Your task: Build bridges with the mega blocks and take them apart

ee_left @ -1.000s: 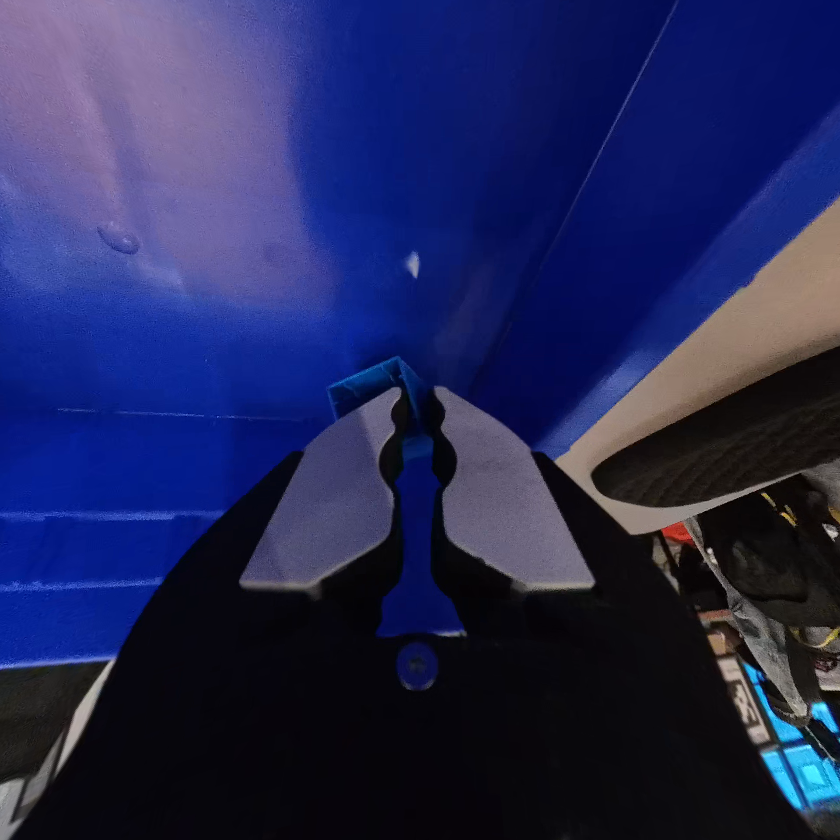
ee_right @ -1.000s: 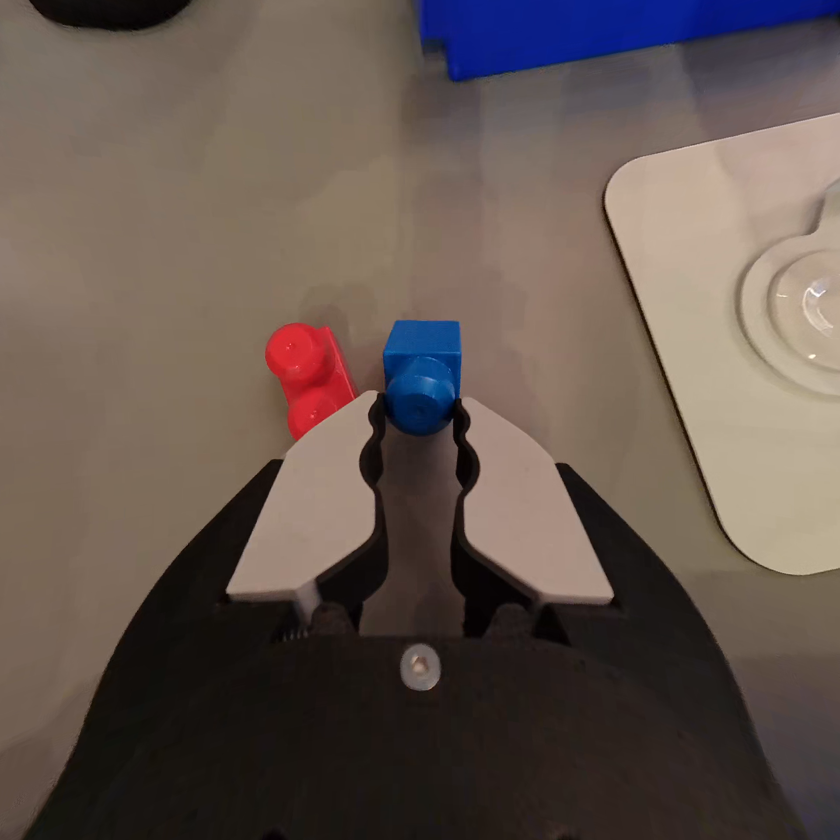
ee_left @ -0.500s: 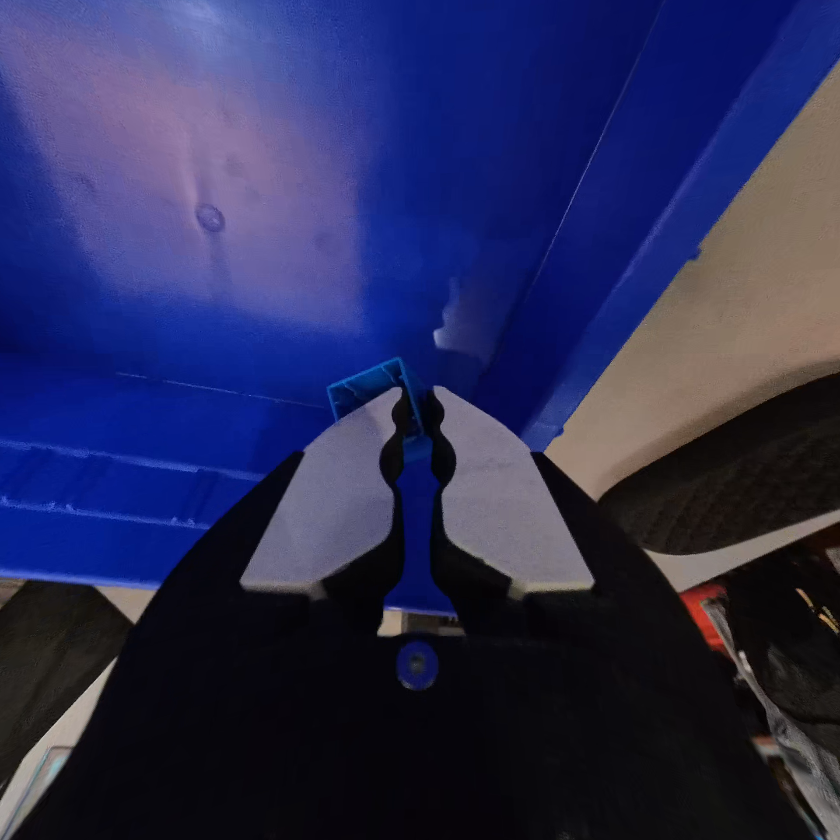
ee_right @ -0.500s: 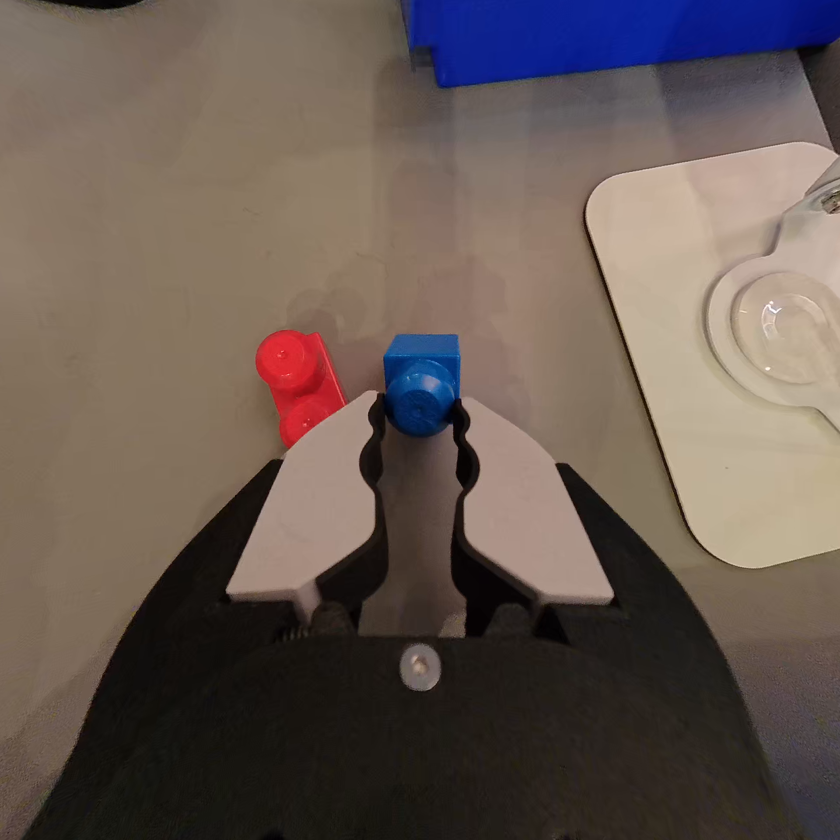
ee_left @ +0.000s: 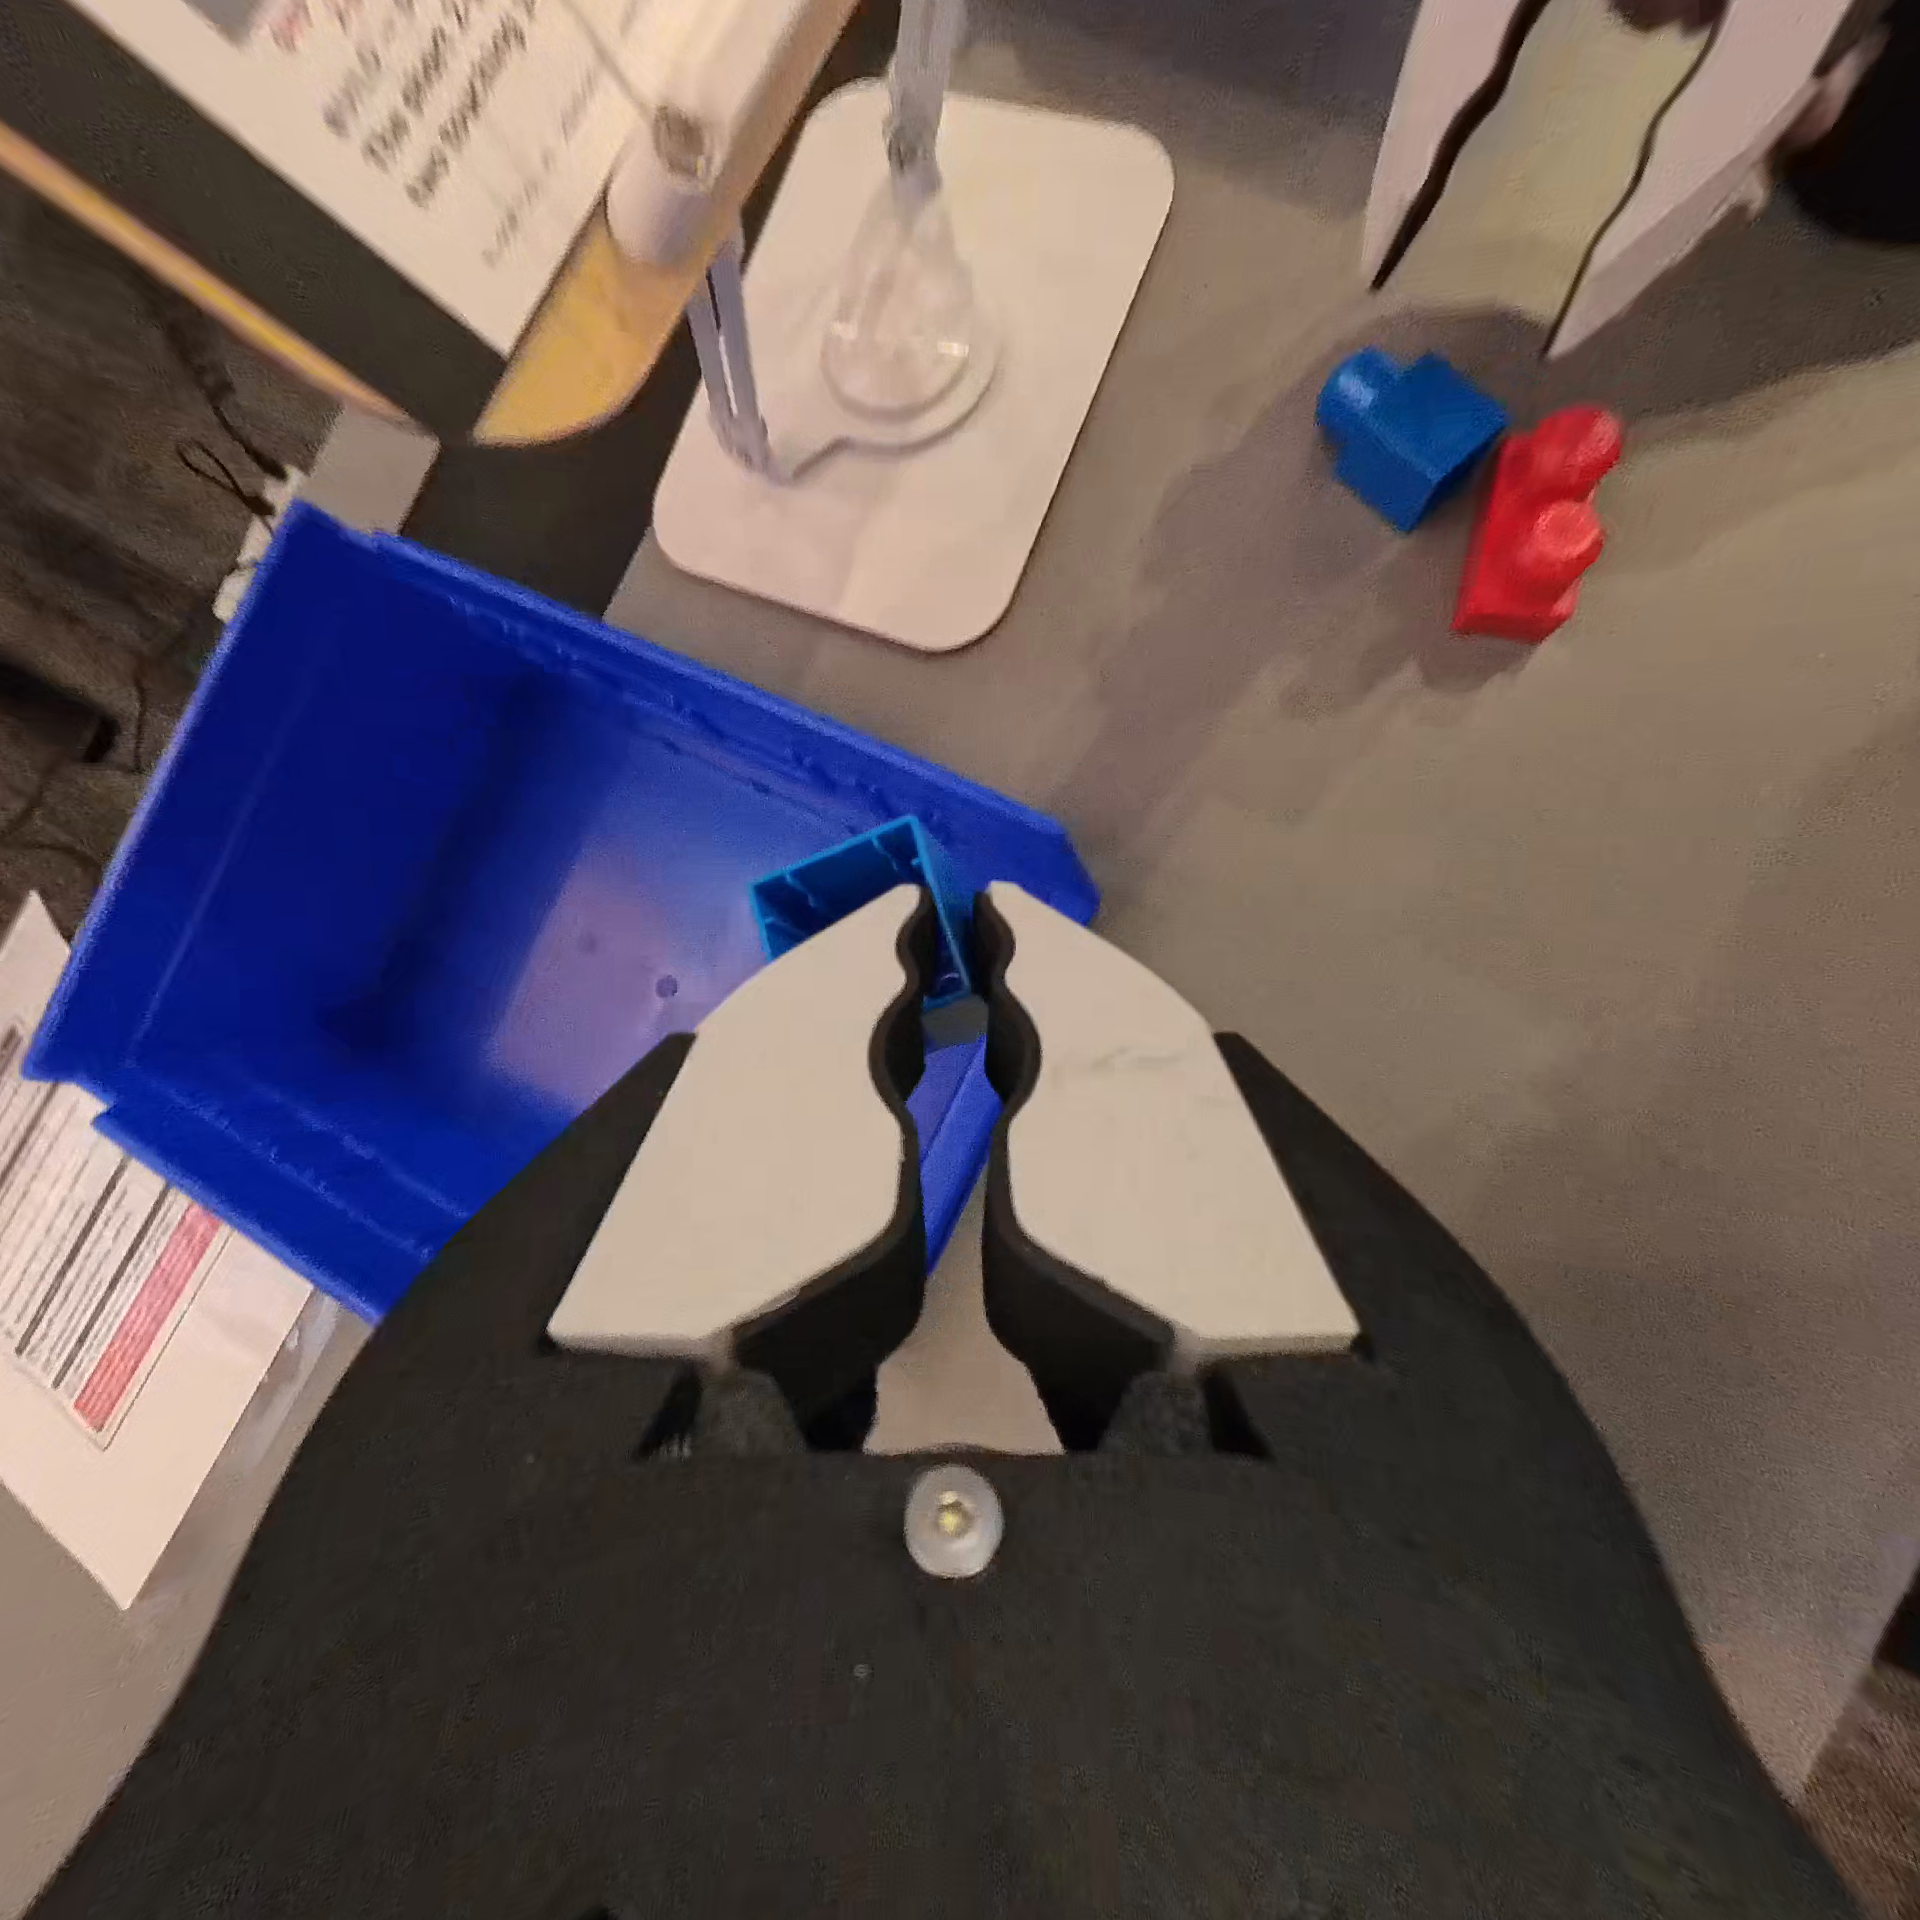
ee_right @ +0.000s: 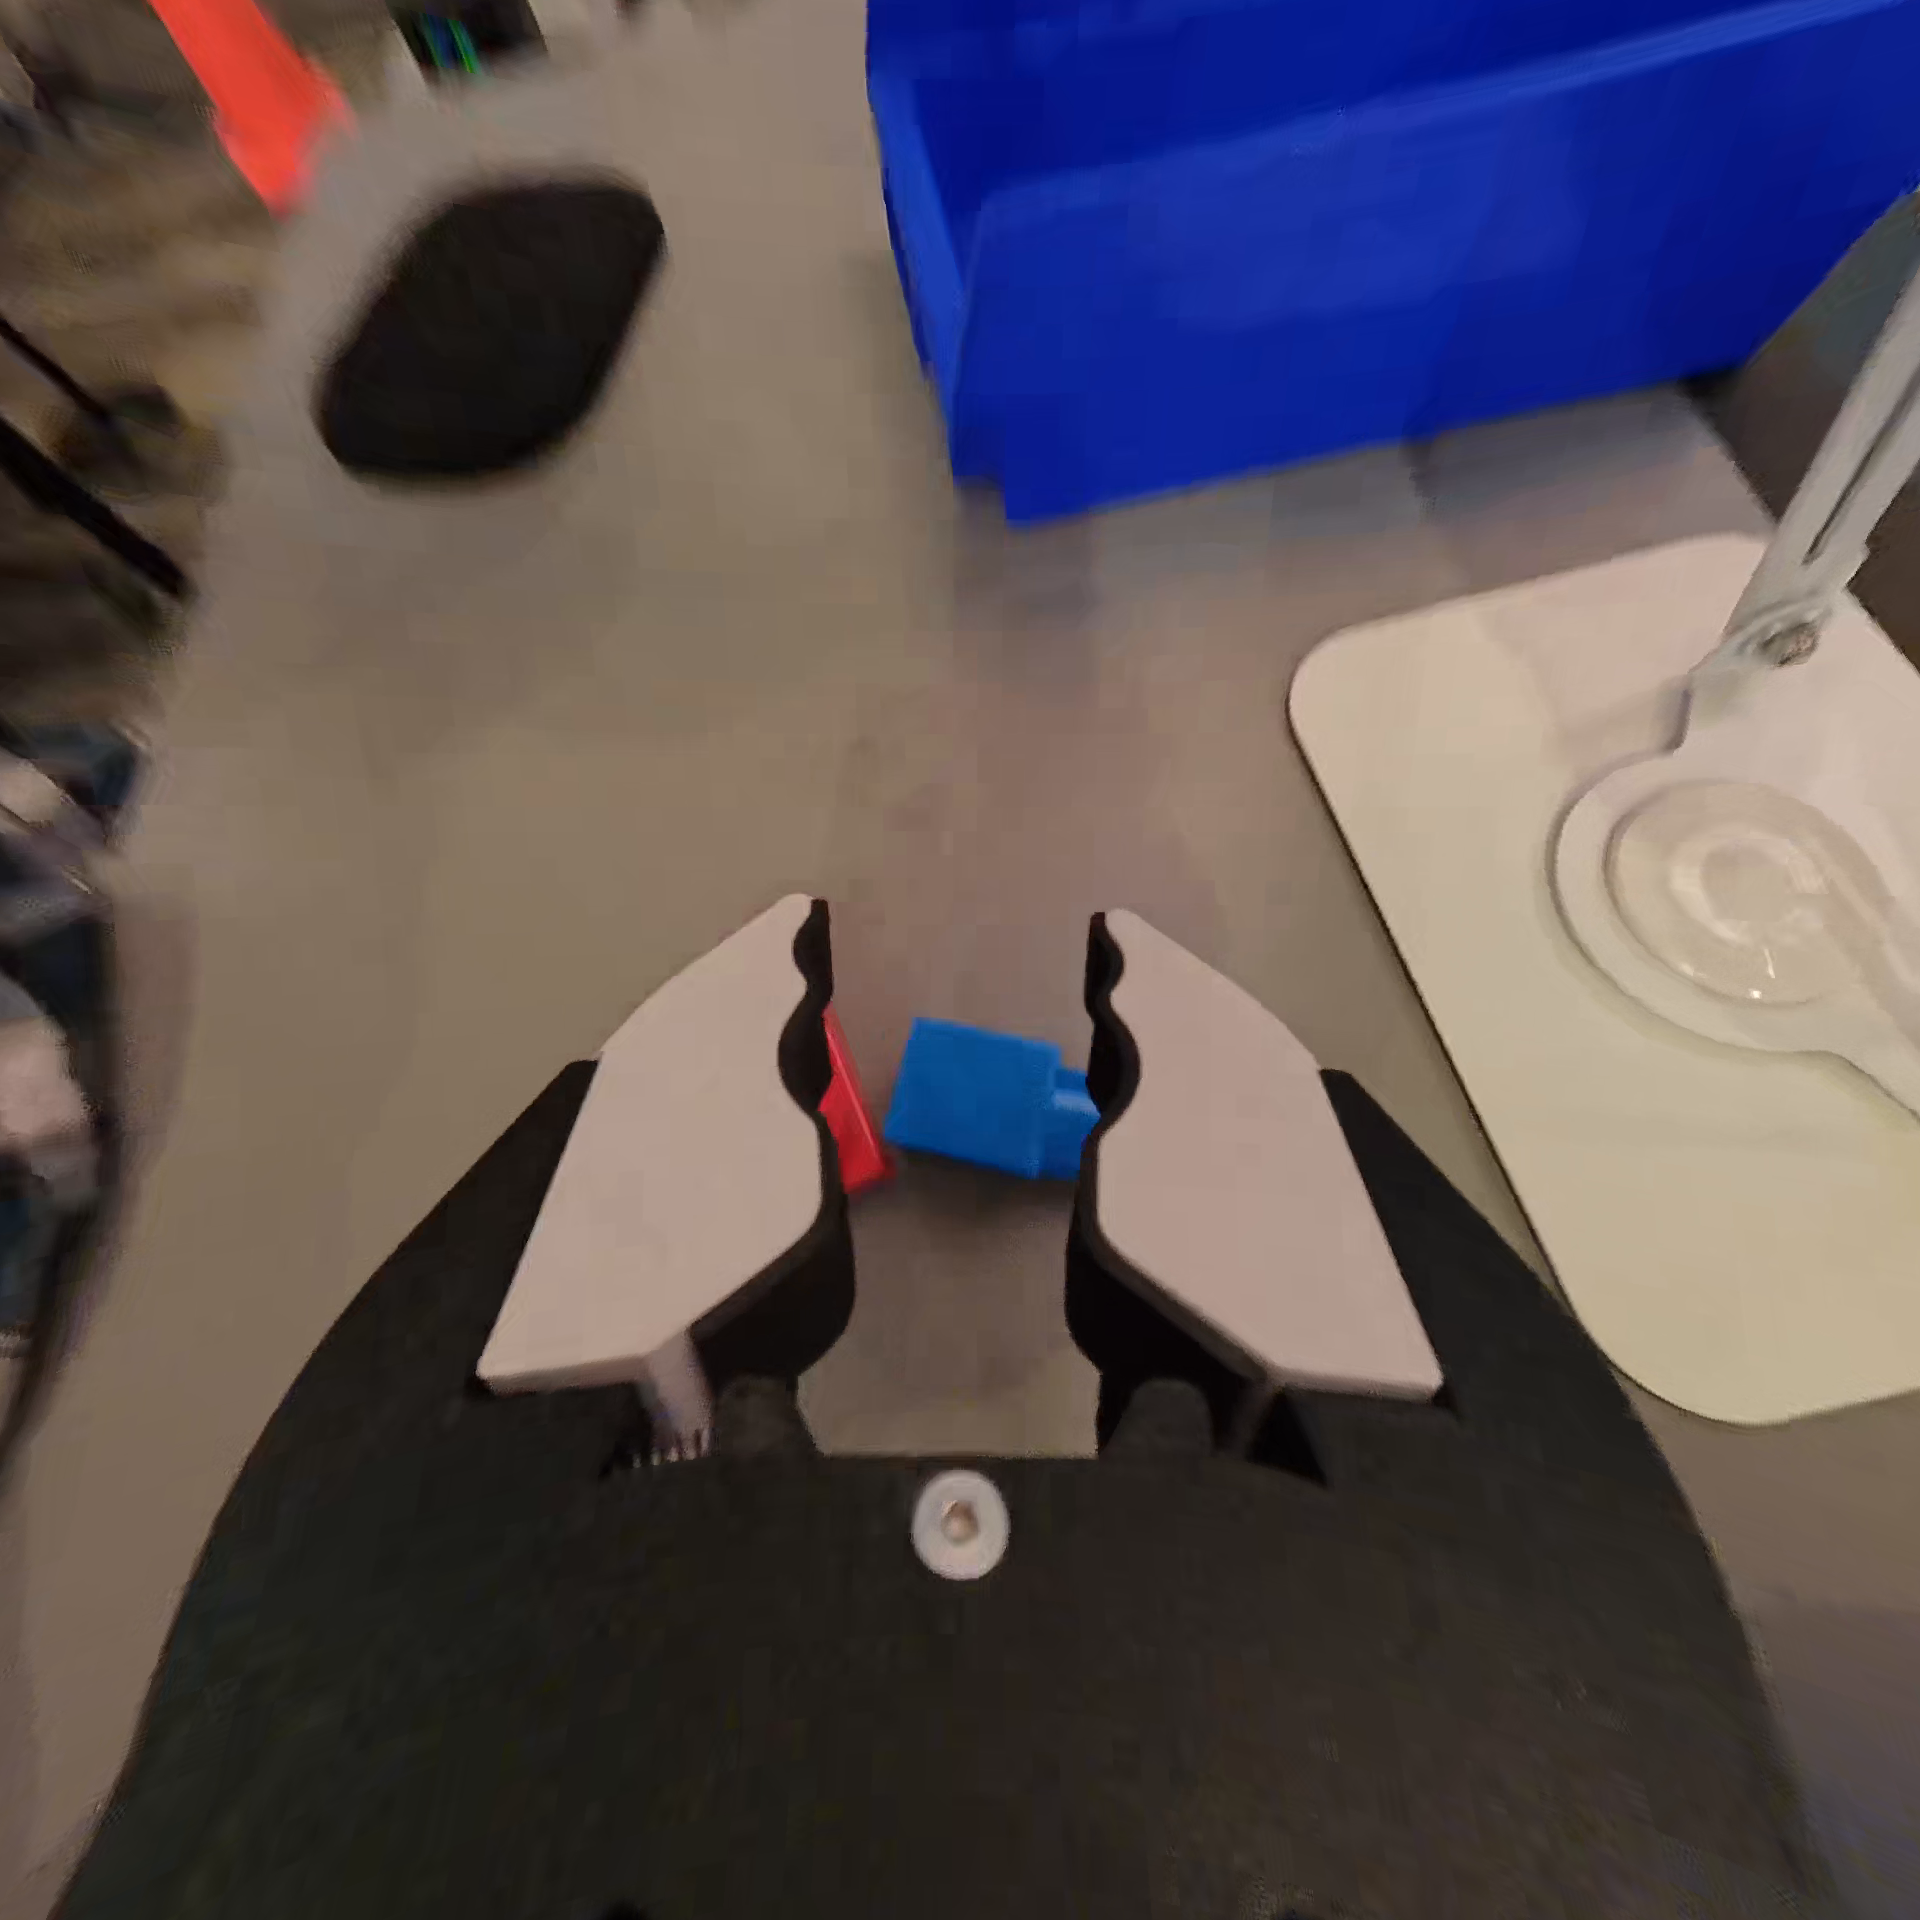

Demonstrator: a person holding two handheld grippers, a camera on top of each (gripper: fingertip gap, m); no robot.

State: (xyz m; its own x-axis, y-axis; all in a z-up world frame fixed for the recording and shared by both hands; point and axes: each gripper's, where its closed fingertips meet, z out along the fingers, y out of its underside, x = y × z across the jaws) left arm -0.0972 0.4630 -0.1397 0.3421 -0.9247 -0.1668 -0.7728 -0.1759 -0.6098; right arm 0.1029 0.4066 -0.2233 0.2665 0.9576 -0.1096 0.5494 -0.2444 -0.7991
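The left gripper's [ee_left: 948,940] fingers pinch one wall of a hollow light-blue plastic block [ee_left: 844,902] above the blue plastic bin [ee_left: 312,883]. The right gripper's [ee_right: 956,940] fingers stand apart (gripping nothing) over a small blue block [ee_right: 977,1099] and red block [ee_left: 1536,525] lying on the grey tabletop [ee_left: 1455,935]. Probably gathering pieces; next, carry the block across.

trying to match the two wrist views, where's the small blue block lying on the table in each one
Left wrist view: blue block at upper right, on its side, beside the red block, below the right gripper.
Right wrist view: blue block at centre, between the open fingers.
Shared landmark: the blue bin.
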